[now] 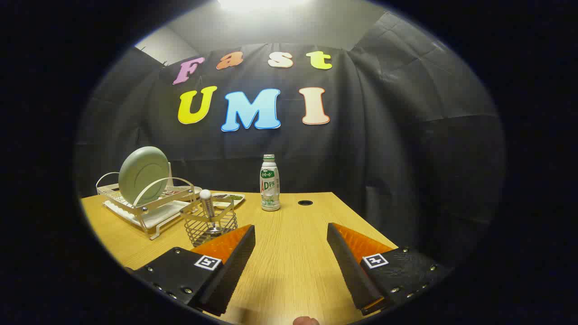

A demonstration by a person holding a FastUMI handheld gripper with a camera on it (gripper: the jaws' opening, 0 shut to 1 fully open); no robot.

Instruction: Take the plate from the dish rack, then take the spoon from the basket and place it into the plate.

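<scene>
Nearest of all, the gripper hangs over the table with its two fingers spread wide apart, released, nothing between them but bare wood-grain tabletop. Each finger carries a small square black-and-white marker on its upper face.

Taking the wire basket as the landmark: it stands on the table just ahead of the left finger, close beside that finger's tip but, as far as can be seen, not touching it. A spoon stands upright inside the basket, its round-ended handle rising above the rim. Behind the basket and to its left sits the dish rack, a white wire frame on a tray. A pale green plate stands on edge in the rack, leaning slightly back, held by the rack's curved hoops. Just behind the basket, to the right of the rack, lies a small shallow tray with some dark and green bits on it, too small to make out.

To the right of the basket and farther back, a bottle stands upright near the table's far edge, capped, with a green and white label. Right of the bottle, a small dark round hole is set into the tabletop. Black cloth hangs behind the table.
</scene>
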